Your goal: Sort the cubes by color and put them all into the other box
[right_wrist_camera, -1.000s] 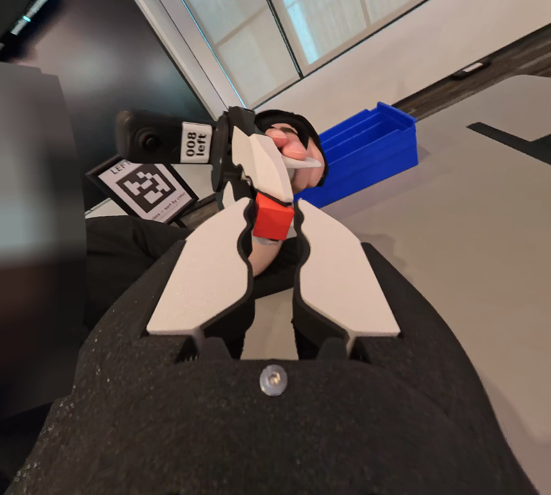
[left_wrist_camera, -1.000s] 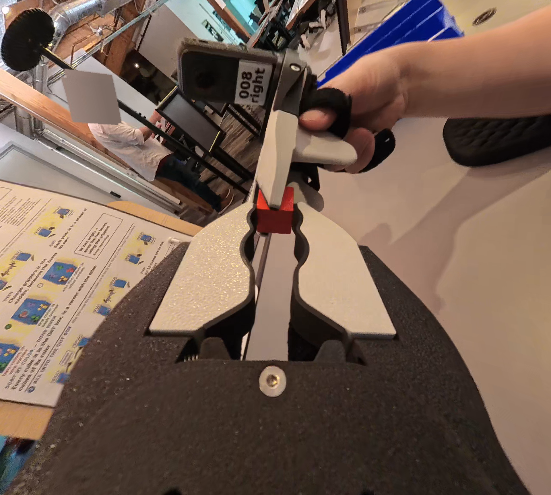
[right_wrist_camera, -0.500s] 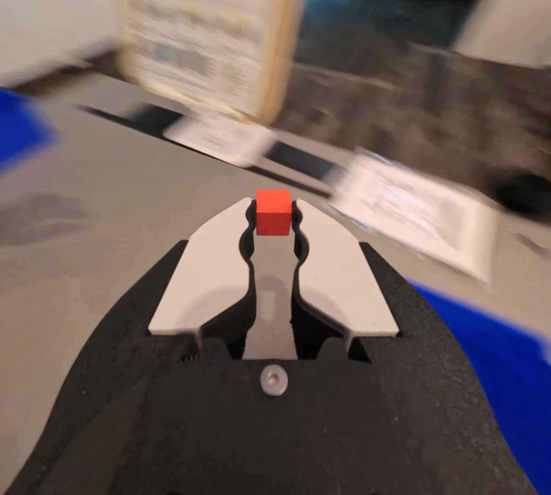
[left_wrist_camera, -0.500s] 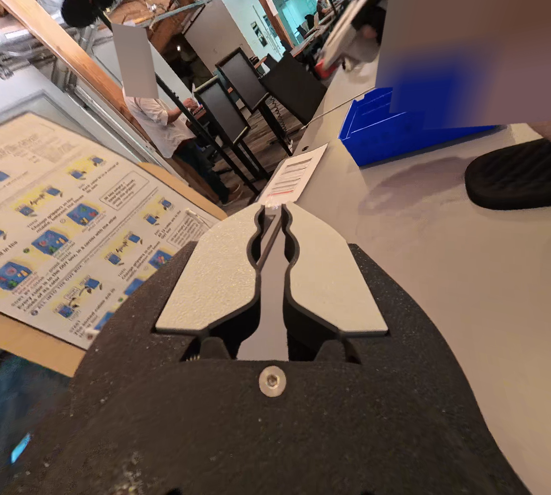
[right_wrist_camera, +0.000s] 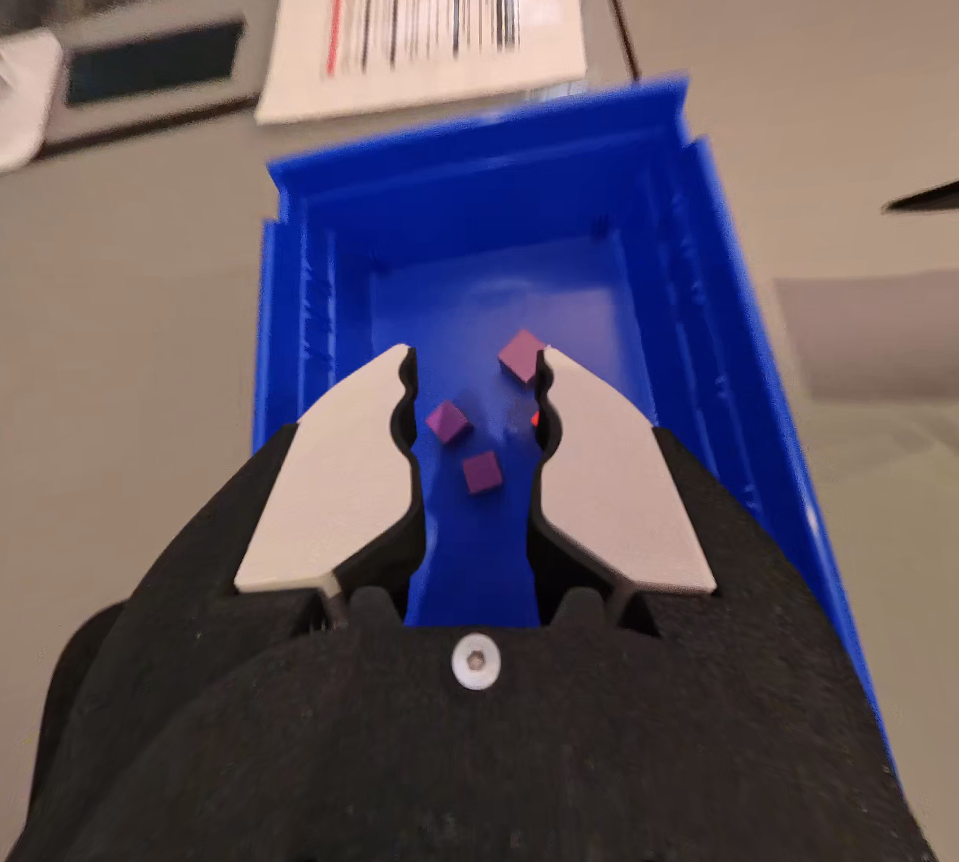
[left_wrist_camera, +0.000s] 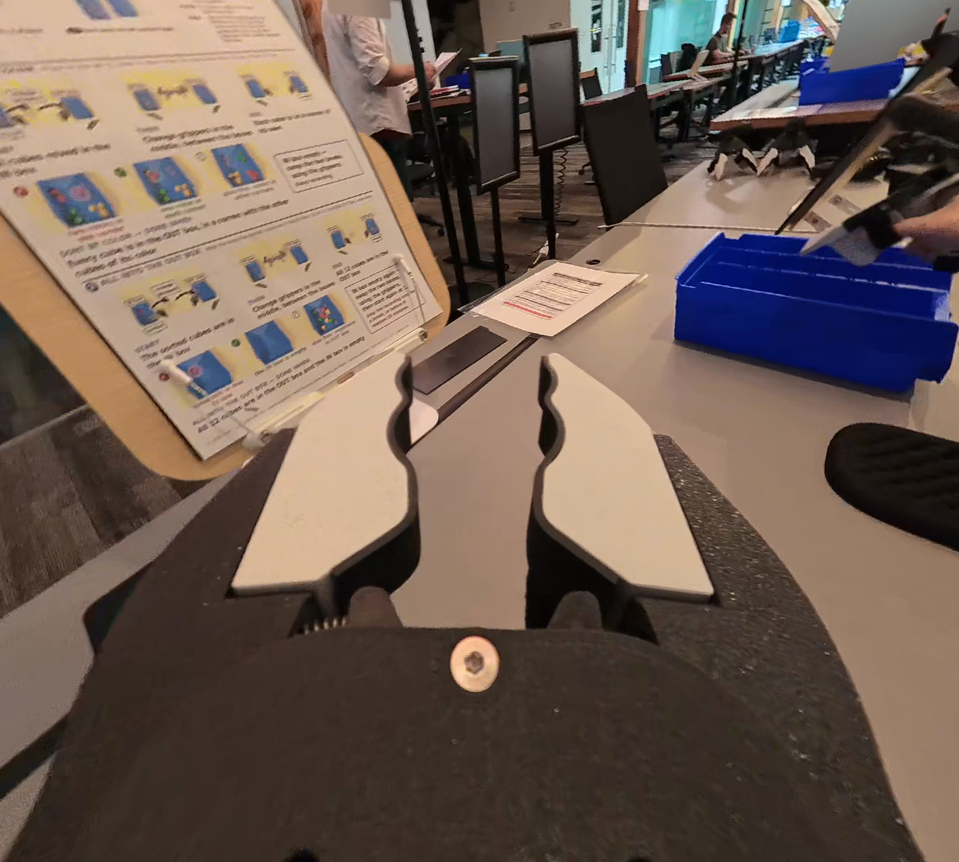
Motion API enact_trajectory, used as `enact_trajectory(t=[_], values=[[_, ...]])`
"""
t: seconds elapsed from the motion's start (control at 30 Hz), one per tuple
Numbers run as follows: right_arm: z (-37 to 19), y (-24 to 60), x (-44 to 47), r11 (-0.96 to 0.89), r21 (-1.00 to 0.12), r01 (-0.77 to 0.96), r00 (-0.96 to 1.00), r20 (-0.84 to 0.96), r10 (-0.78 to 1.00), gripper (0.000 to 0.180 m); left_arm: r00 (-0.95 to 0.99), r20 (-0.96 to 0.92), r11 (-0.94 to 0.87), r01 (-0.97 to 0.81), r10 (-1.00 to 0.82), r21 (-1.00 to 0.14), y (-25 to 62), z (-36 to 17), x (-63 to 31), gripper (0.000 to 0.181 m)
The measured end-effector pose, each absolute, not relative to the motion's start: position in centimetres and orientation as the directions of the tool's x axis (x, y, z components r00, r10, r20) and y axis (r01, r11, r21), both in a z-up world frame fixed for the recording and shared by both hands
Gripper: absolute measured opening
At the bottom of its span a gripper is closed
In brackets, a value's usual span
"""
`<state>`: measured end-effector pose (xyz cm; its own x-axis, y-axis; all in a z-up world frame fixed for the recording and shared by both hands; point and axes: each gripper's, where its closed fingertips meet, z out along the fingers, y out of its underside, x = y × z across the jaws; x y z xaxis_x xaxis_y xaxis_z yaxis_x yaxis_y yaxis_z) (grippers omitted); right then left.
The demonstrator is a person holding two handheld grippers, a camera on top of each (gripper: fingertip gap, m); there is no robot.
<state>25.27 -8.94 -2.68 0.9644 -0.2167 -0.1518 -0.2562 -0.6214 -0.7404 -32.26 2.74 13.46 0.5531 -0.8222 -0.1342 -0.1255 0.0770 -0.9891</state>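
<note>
Here the right tool (right_wrist_camera: 475, 359) hangs spread above the blue box (right_wrist_camera: 290, 318) holding three purple cubes (right_wrist_camera: 482, 472), while the left tool (left_wrist_camera: 472, 364) gapes empty over the surface (left_wrist_camera: 778, 603).

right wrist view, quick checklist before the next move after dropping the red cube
1. Right gripper open: ok, jaws apart over the blue plastic box.
2. Small red cube released: cannot tell, only a red sliver shows by the right finger.
3. Red kept apart from the three purple cubes: cannot tell, the sliver sits close to them.
4. Left gripper open and empty: ok.
5. Source box with remaining cubes in view: not ok, neither view shows it.
</note>
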Motion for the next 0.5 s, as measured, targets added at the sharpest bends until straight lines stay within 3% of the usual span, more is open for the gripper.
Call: enact_trajectory(t=[0.13, 0.27, 0.4, 0.5], values=[[2.6, -9.7, 24.5, -0.498, -0.844, -0.199, 0.970, -0.096, -0.225, 0.045, 0.628, -0.051, 0.009, -0.070, -0.777, -0.997, 3.5, 14.5, -35.5, 0.064], [7.1, -9.8, 21.4, -0.398, -0.913, -0.091, 0.989, -0.036, -0.145, 0.046, 0.733, -0.009, -0.027, -0.037, -0.680, -0.999, 3.8, 15.8, -40.9, 0.064], [10.0, -8.7, 17.7, -0.323, -0.946, 0.011, 0.999, 0.022, -0.029, 0.045, 0.847, -0.131, -0.191, -0.263, -0.515, -0.946, 5.3, 13.3, -48.3, 0.061], [10.4, -7.2, 15.5, -0.316, -0.947, 0.054, 0.998, 0.039, 0.056, 0.045, 0.846, -0.302, -0.412, -0.488, -0.439, -0.770, 6.0, 9.0, -55.6, 0.056]])
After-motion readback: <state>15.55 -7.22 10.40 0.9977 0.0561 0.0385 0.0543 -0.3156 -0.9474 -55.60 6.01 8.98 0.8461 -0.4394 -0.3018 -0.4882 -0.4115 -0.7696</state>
